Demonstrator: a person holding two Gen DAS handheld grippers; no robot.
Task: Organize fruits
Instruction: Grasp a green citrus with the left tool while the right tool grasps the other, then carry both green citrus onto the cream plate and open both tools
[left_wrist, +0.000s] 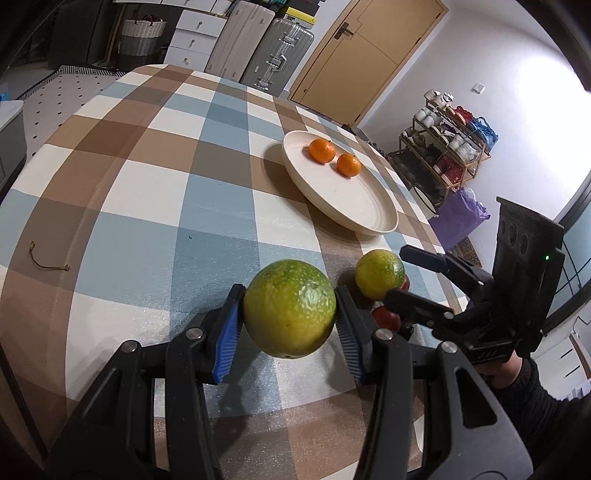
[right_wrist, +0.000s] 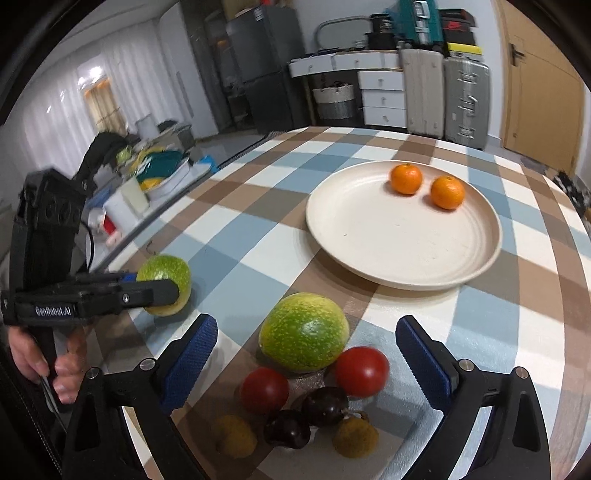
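Note:
My left gripper (left_wrist: 290, 319) is shut on a green citrus fruit (left_wrist: 289, 308) and holds it just above the checked tablecloth; it also shows in the right wrist view (right_wrist: 164, 284). My right gripper (right_wrist: 306, 343) is open around a second green citrus (right_wrist: 303, 332) that rests on the table; the same fruit shows in the left wrist view (left_wrist: 379, 273). A cream plate (right_wrist: 388, 240) holds two small oranges (right_wrist: 406, 178) (right_wrist: 447, 192). Two red tomatoes (right_wrist: 362, 370) (right_wrist: 264, 389), two dark plums (right_wrist: 324, 405) and two brownish longans (right_wrist: 355, 435) lie near the right gripper.
The checked tablecloth (left_wrist: 147, 192) covers a round table. A small brown twig (left_wrist: 46, 260) lies at its left. Suitcases (right_wrist: 465, 99), drawers, a door and a shoe rack (left_wrist: 447, 155) stand beyond the table edge.

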